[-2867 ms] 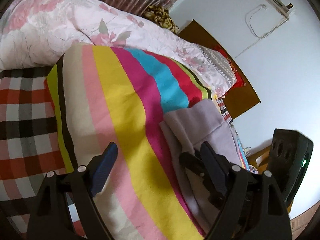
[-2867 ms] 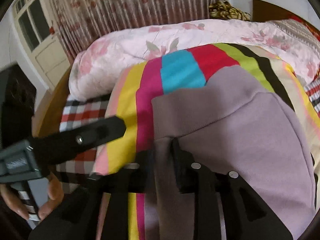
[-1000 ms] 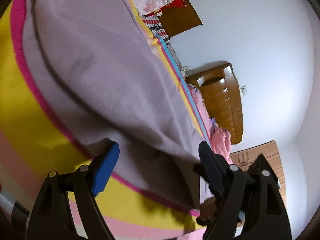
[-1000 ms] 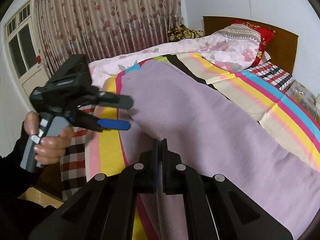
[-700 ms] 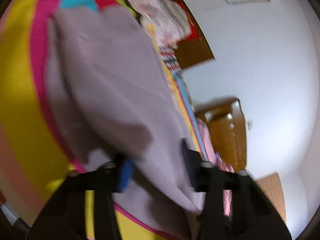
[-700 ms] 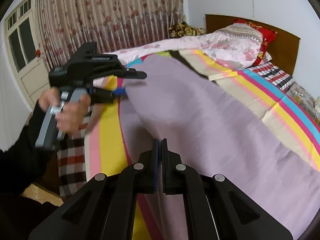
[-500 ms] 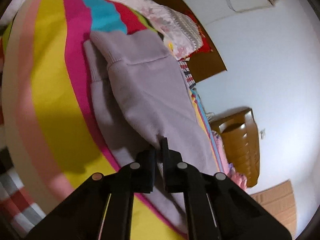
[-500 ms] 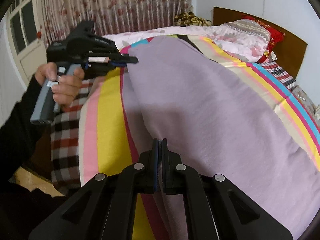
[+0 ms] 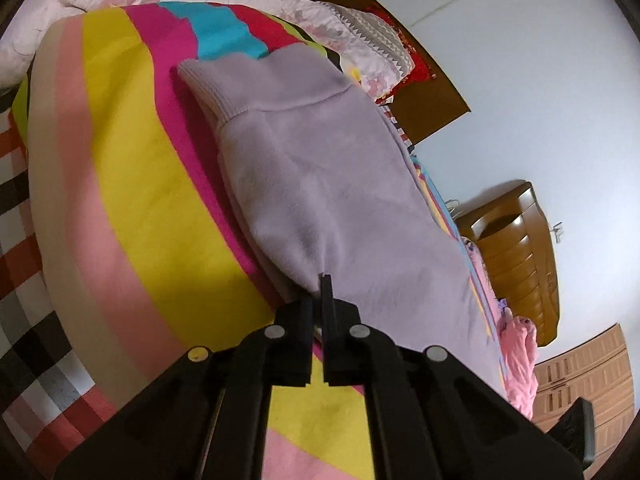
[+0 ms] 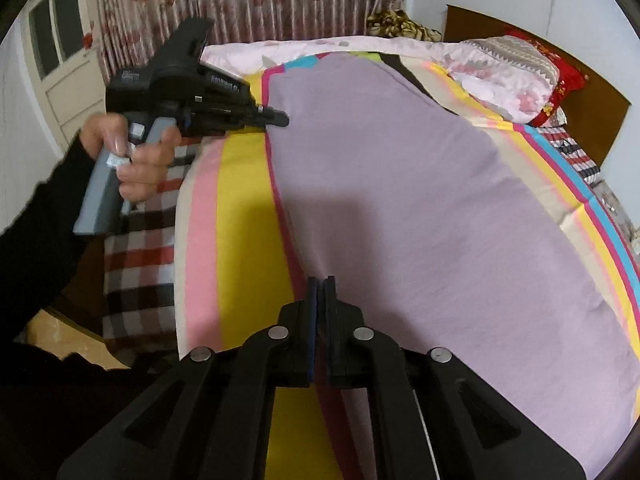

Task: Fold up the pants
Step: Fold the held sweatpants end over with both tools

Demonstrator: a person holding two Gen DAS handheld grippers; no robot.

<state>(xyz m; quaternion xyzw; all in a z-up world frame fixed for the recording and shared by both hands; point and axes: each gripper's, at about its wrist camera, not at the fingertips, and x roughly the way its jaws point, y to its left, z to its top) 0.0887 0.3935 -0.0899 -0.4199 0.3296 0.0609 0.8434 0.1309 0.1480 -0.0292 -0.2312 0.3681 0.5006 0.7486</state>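
Striped blanket, lilac pants, both claws clamping its edge

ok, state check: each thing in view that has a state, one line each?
Lilac fleece pants: spread flat on the bed, near edge pinched at two spots.
Left hand-held gripper: shut on the pants' edge.
Right hand-held gripper: shut on the pants' edge.
Rainbow-striped blanket: spread under the pants.
Floral curtain: drawn closed.

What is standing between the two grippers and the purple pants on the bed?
Nothing visible. The left gripper and the right gripper are each shut directly on the near edge of the purple pants, which lie on the striped blanket.
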